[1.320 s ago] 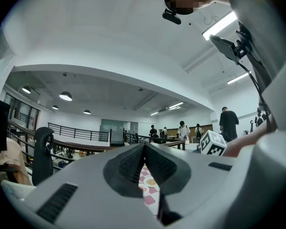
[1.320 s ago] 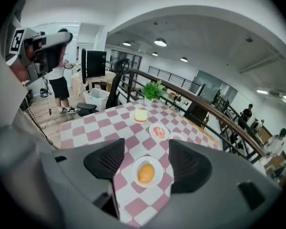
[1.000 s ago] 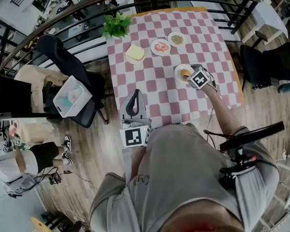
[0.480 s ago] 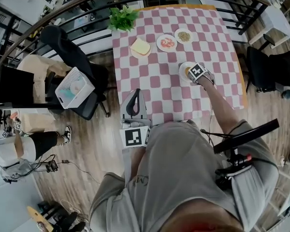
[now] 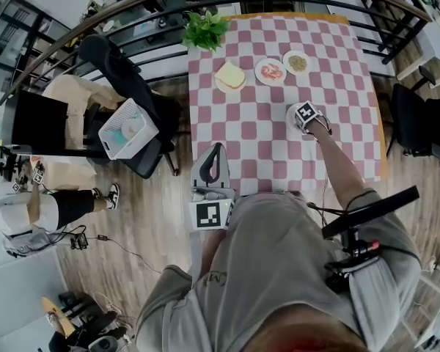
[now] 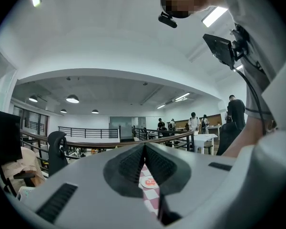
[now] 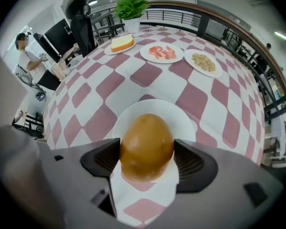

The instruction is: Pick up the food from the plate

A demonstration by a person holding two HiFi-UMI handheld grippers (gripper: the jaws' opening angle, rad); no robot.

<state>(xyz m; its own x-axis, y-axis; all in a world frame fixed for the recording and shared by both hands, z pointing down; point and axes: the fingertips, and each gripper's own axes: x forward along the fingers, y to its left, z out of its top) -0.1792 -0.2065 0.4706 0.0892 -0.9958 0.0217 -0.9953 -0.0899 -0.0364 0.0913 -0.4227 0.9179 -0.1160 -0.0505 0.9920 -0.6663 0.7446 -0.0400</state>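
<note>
Pointing straight down, the right gripper straddles the brown bun on its white plate, its jaws just opened wider and apparently not yet clamping, so closing and lifting seem next, while the left gripper is held level at the table's near edge, jaws together and empty.

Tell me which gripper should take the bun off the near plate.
Right: the right gripper straddles the bun, jaws just opening around it; the left gripper is shut, well short of it.
</note>
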